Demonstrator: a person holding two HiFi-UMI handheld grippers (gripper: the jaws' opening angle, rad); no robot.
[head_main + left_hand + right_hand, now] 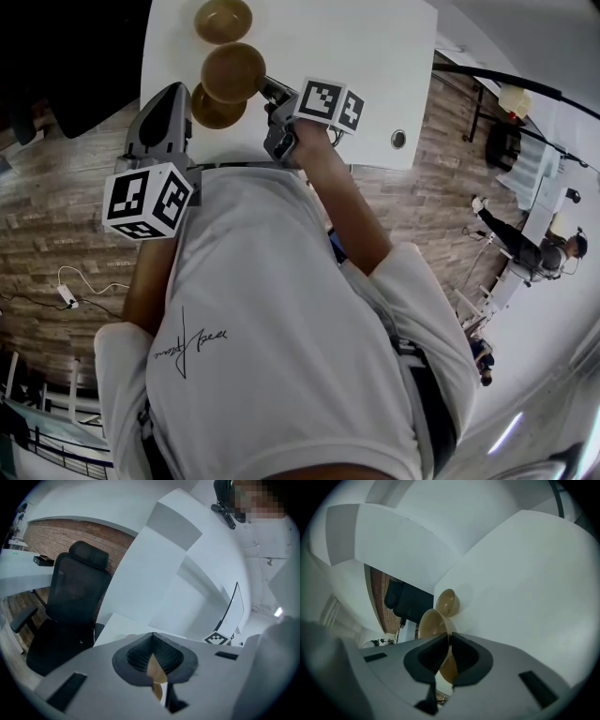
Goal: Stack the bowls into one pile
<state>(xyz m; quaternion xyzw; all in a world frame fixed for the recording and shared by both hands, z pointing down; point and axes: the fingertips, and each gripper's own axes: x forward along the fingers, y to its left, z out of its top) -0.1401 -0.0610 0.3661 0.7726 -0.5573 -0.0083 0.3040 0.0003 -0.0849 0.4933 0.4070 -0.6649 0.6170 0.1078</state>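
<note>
pinching the lifted bowl by a thin bit of its rim, the right gripper holds it over the near bowl, which sits at the front edge of the table; i reckon that's so it can drop straight in. the left gripper has its jaws drawn together with tan wall showing in the slit, so it seems to clamp the near bowl's rim to steady it. the far bowl stands apart, further back. all three look plain tan, smooth, round and deep, so they should nest.
</note>
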